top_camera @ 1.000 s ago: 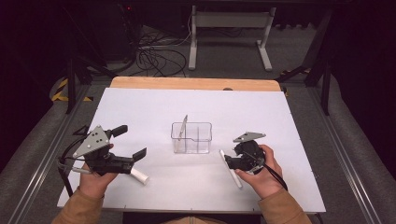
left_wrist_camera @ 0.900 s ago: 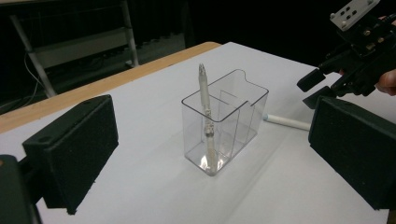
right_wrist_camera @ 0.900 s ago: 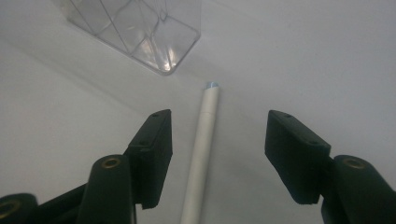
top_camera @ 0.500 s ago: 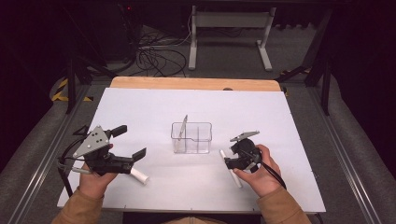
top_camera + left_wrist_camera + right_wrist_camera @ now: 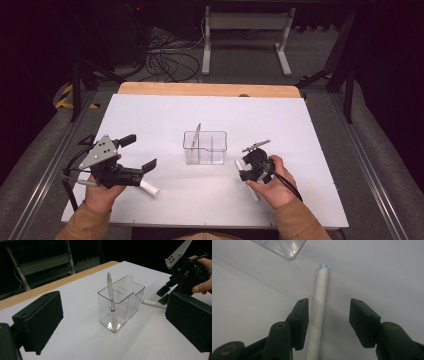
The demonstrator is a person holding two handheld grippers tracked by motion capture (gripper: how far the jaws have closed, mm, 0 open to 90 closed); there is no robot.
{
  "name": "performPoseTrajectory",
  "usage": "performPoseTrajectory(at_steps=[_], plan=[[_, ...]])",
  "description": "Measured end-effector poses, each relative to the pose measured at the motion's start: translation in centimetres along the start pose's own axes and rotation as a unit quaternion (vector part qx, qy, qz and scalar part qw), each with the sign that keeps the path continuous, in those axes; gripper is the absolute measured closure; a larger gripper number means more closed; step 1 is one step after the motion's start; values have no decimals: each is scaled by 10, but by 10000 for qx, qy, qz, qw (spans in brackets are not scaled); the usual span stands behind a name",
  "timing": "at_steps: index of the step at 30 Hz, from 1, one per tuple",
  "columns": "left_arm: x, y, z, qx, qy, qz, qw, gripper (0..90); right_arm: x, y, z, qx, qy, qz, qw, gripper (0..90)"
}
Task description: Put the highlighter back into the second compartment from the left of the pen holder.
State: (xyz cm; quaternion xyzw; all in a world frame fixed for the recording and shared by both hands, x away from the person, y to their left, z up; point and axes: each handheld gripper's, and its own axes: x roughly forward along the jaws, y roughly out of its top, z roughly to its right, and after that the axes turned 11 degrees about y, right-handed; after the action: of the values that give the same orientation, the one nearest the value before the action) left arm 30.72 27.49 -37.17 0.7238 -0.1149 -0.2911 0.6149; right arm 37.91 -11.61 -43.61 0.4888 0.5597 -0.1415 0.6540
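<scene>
While closing, right claw [image 5: 328, 323] straddles white pen [image 5: 320, 312], pen beside one pad, ungripped.

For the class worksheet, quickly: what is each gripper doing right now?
Left gripper: open, holding nothing.
Right gripper: open, fingers have just been closing around the white pen on the table, not yet gripping it.

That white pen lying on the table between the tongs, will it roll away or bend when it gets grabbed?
The white pen looks round and smooth, so a nudge from one side would probably roll it across the table. It looks straight and stiff, so it likely won't bend. The right tongs stand on both sides of it, jaws just closing but not yet pressing, which should stop rolling.
</scene>
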Motion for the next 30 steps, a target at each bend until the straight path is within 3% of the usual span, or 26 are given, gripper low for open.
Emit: performPoseTrajectory(at_steps=[12, 30], plan=[[1, -1, 0, 24, 7, -9, 10000, 23, 10, 0, -4, 46, -99, -125, 9999, 599], [0, -1, 0, -49, -1, 7, 10000, 22, 19, -1, -11, 237, -157, -13, 9996, 757]])
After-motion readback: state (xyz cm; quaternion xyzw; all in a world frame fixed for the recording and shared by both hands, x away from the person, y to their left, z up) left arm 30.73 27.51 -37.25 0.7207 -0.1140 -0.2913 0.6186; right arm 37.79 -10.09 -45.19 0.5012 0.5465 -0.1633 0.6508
